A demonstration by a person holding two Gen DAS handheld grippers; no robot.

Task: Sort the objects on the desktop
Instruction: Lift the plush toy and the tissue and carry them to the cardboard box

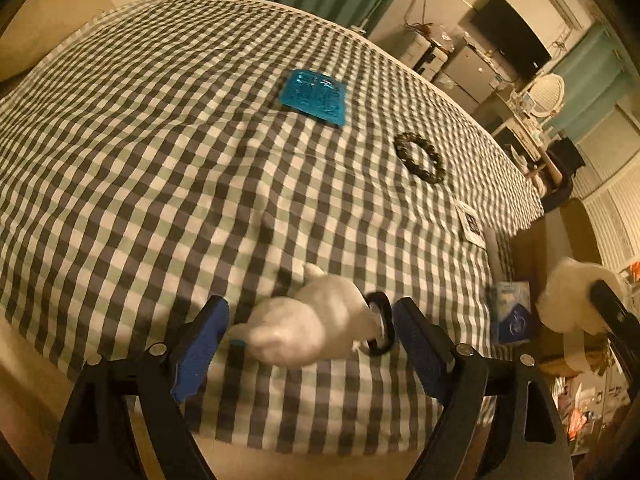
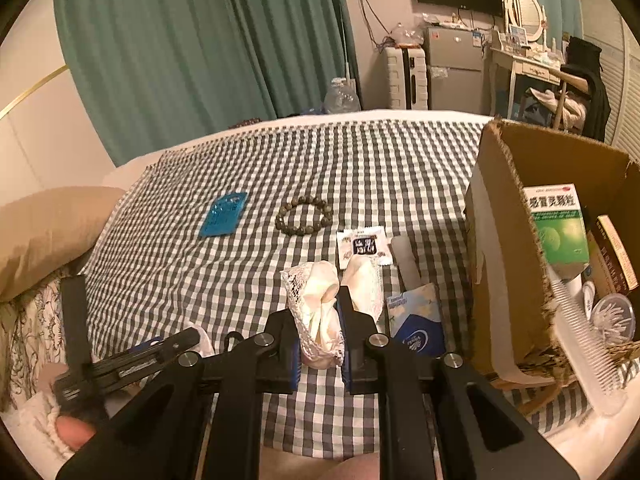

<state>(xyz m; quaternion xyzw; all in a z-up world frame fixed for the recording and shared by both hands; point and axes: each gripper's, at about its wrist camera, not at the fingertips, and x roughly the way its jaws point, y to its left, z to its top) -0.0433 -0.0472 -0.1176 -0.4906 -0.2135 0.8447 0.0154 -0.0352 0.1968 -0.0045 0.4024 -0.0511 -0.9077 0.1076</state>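
The left gripper (image 1: 312, 340) is standing wide open over the checked cloth (image 1: 160, 160), a white plush keychain (image 1: 308, 324) lying between its fingers, touching neither pad. The right gripper (image 2: 320, 344) is clamping a white lace cloth (image 2: 320, 308), beside the cardboard box (image 2: 504, 240).

On the checked cloth (image 2: 400, 160): one blue packet (image 2: 222, 215), one bead bracelet (image 2: 304, 216), one small white sachet (image 2: 362, 247), one pale flat stick (image 2: 406, 258), one blue tissue pack (image 2: 418, 320), one white plush toy with one black carabiner (image 1: 382, 322). One white lace cloth bundle (image 2: 320, 312). One cardboard box (image 2: 508, 264) holds one green medicine box (image 2: 558, 228), one brown box (image 2: 616, 256), one white comb (image 2: 584, 348), one round cotton swab tub (image 2: 614, 318). One tan pillow (image 2: 48, 232). Two grippers: left (image 1: 310, 334), right (image 2: 320, 344).
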